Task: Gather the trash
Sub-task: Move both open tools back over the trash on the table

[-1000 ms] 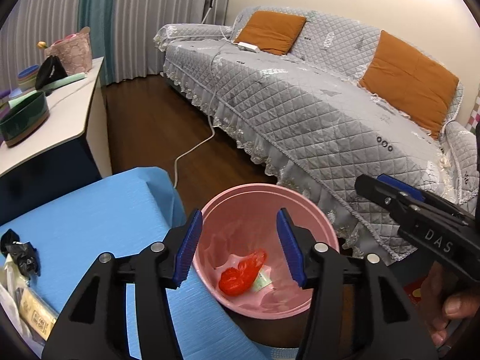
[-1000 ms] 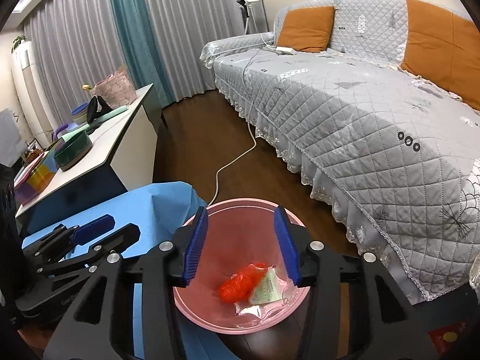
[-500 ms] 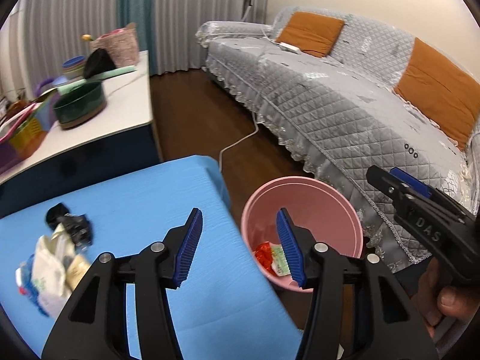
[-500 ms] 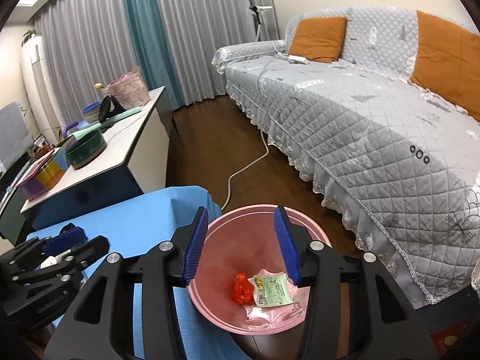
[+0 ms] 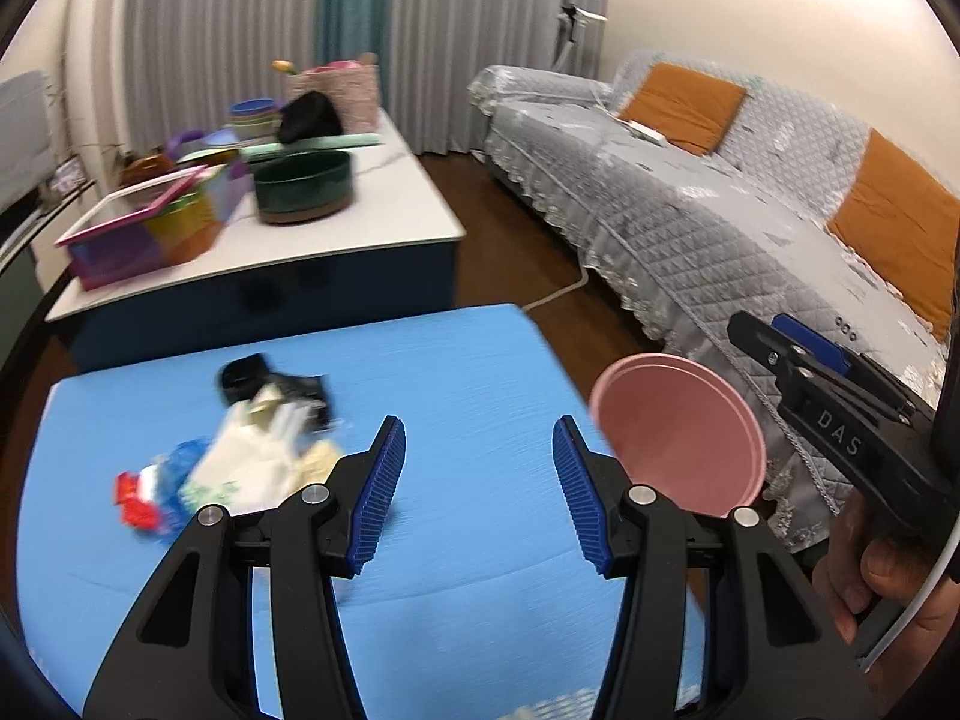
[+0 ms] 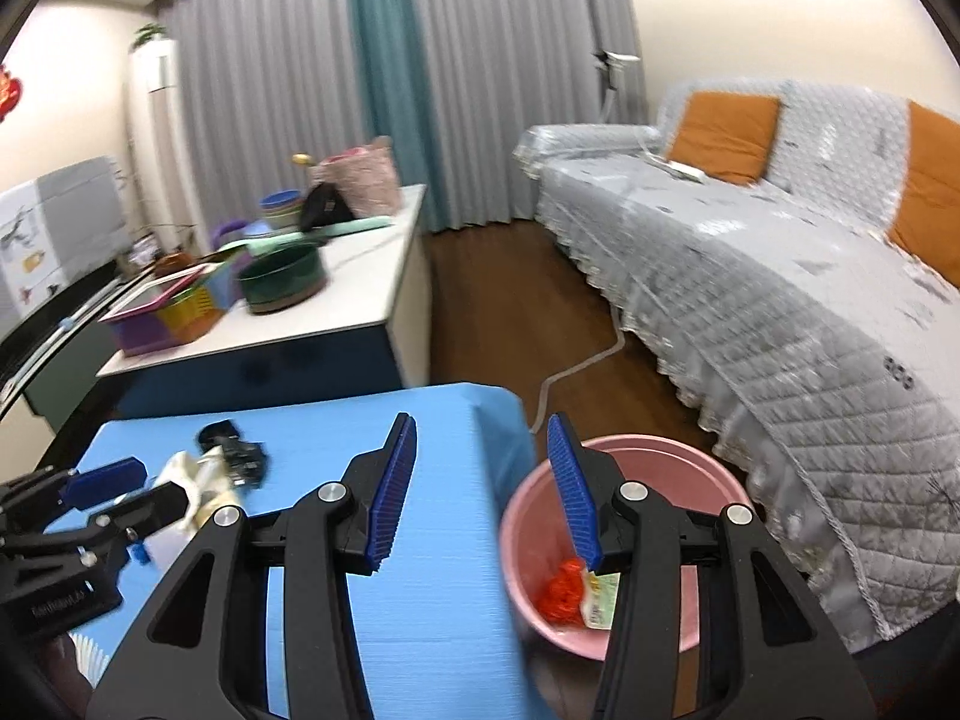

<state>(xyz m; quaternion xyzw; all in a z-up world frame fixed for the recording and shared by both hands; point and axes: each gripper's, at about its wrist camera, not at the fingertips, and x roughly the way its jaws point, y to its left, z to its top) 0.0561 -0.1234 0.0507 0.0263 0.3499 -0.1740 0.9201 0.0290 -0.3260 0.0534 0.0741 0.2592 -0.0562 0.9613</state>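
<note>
Grey quilted sofa (image 5: 720, 228) with orange cushions (image 5: 684, 105); green bowl (image 5: 303, 186) on white desk (image 5: 396, 216); grey curtains (image 6: 264, 78).

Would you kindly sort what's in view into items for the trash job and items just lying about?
For the job:
- wrapper pile on blue table
- pink bin
- red wrapper inside it

Lying about:
- green bowl
- colourful basket
- sofa

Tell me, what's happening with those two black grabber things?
A person is tidying up trash with them. Both the left gripper and the right gripper are open and empty. A pile of wrappers waits on the blue table. The pink bin beside it already holds a red scrap and a packet.
</note>
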